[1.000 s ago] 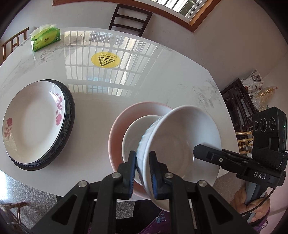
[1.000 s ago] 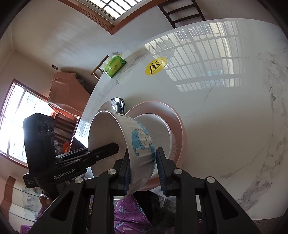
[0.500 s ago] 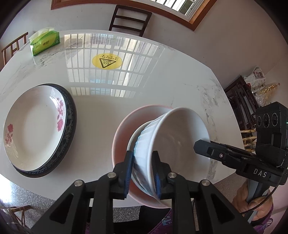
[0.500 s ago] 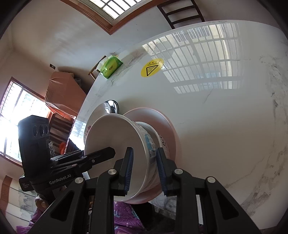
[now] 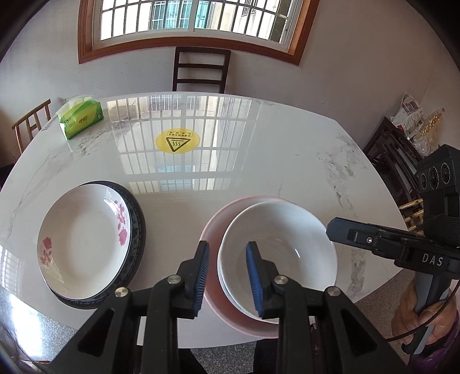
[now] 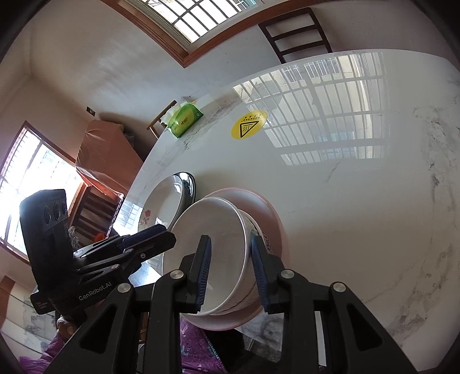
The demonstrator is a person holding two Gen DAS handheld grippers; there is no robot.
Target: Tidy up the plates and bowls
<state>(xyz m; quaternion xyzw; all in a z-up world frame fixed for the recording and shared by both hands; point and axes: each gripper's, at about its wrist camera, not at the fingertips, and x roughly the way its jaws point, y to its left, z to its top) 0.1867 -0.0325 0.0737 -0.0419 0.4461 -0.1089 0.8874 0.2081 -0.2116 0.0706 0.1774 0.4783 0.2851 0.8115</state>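
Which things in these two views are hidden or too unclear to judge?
- Bowls beneath the top white bowl: their number is hidden by it in both views.
- Dark plate, left wrist view: only its rim shows under the floral plate.
- Yellow sticker text: too small.

- On the tabletop [image 5: 258, 161], near its front edge, a stack of two plates [image 5: 86, 244] lay to the left.
- To the right of it, apart, a white bowl [image 5: 277, 247] sat nested in a wider bowl [image 5: 212, 230].
- Behind both, at mid-tabletop, lay a round sticker [image 5: 177, 140].
- A tissue pack [image 5: 81, 116] stood at the far left corner.
- A chair [image 5: 201, 69] stood behind the far edge, under the window [image 5: 189, 17].
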